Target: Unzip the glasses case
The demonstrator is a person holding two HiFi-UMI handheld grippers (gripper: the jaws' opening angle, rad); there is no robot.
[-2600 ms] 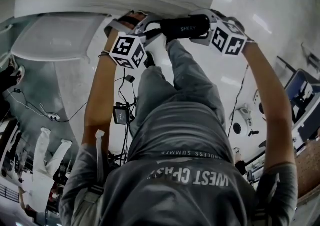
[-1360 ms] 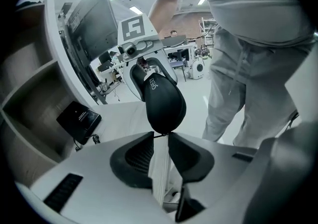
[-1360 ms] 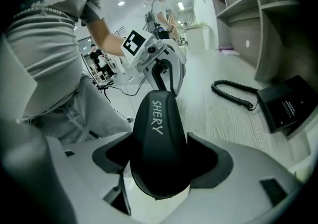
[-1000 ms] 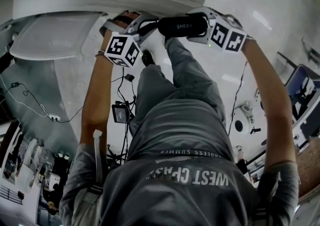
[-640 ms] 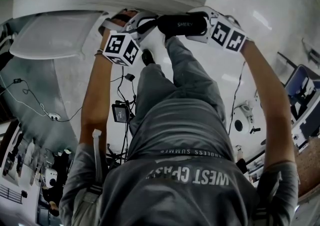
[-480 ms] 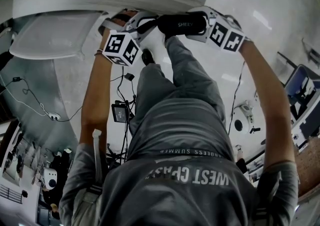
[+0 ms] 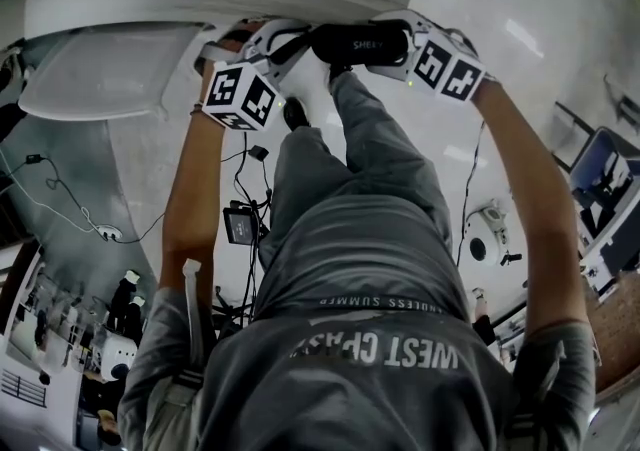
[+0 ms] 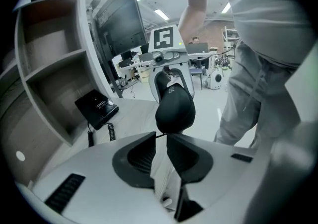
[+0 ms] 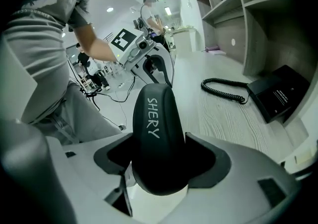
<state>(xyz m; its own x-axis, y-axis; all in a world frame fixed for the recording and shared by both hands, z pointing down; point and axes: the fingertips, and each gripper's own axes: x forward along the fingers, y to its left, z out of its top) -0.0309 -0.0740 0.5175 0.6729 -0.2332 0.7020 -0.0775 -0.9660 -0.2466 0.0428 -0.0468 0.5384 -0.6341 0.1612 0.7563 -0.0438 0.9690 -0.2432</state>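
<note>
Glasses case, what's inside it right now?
Nothing inside shows. The black glasses case looks closed, clamped in the right gripper, so only its outer shell with the SHERY lettering is visible; the shell covers whatever it holds.

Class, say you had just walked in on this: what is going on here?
A person standing beside a pale wooden desk holds a two-jaw gripper in each hand. The right gripper clamps a black oval glasses case lettered SHERY and holds it in the air. The left gripper pinches the thin zip pull at the case's other end. The case looks closed, not yet unzipped.
</note>
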